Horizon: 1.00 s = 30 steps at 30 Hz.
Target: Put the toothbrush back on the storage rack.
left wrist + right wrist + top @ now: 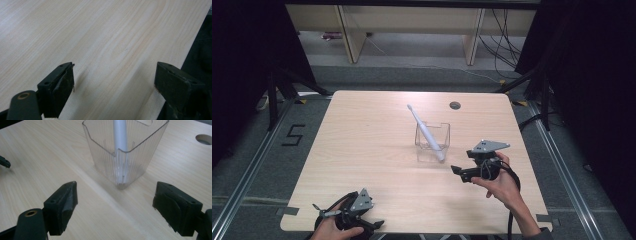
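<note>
Standing upright right of centre on pale wood-grain rectangular table (pixel 362 150): clear ribbed square plastic cup (pixel 432 141). Leaning inside it, long white slim toothbrush-like stick (pixel 426 132), lower end at cup's near right bottom corner, upper end tilted up and away to the left, past the rim. Hovering just right of and nearer than cup, black two-jaw right gripper (pixel 455 170), held by right hand (pixel 502 185), grey three-cornered plate on top, jaws pointing left toward cup base. Seen in right gripper view: jaws spread wide, nothing between them, cup (pixel 125 155) ahead, apart from both jaws, stick (pixel 120 135) inside. Resting at near left table edge, black two-jaw left gripper (pixel 377 223) in left hand (pixel 329 231). Seen in left gripper view: jaws wide apart, empty, bare tabletop (pixel 105 37) below. Sitting near far edge of table, small round dark hole (pixel 455 105).
</note>
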Tool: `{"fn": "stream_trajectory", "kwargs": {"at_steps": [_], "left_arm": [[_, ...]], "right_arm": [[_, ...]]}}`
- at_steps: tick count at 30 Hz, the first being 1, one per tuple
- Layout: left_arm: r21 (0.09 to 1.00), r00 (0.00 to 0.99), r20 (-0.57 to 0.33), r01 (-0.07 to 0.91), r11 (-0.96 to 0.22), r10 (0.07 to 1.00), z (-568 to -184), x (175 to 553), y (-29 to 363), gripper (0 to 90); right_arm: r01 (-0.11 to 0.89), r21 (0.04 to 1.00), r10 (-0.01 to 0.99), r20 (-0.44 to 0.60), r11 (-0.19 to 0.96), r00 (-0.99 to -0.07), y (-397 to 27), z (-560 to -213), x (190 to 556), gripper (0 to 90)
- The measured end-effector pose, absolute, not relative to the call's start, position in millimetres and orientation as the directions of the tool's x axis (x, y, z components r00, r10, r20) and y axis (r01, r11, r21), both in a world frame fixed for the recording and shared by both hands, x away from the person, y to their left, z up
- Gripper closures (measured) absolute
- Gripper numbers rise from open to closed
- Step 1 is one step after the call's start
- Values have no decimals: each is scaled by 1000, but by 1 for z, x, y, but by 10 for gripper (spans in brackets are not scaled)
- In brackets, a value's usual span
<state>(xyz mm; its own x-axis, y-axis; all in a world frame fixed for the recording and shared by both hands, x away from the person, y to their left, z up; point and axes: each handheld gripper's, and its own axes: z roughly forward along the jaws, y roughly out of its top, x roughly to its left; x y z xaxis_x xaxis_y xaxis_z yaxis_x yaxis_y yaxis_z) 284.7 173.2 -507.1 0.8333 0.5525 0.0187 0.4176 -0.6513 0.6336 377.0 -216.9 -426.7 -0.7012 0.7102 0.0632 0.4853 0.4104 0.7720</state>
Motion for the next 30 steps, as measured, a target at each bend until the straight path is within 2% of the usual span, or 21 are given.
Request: {"fn": "stream_trajectory", "kwargs": {"at_steps": [6, 12, 14, 15, 16, 30], "left_arm": [[632, 835, 21, 416, -654, 550, -506, 285, 174, 155], [633, 834, 21, 416, -653, 551, -506, 285, 174, 155], [632, 834, 21, 417, -653, 552, -506, 285, 174, 155], [632, 834, 20, 417, -653, 552, -506, 285, 174, 155], [632, 835, 20, 416, -654, 550, -506, 285, 174, 155], [635, 825, 13, 429, -642, 564, -507, 284, 173, 155]], "right_arm": [[473, 770, 704, 44, 428, -709, -218, -432, 376, 200], [497, 763, 702, 80, 413, -708, -217, -437, 369, 201], [475, 767, 694, 56, 430, -718, -218, -439, 369, 201], [504, 752, 704, 75, 425, -706, -218, -439, 366, 203], [482, 763, 689, 66, 431, -721, -218, -442, 366, 205], [505, 740, 691, 76, 444, -719, -222, -453, 354, 209]]}}
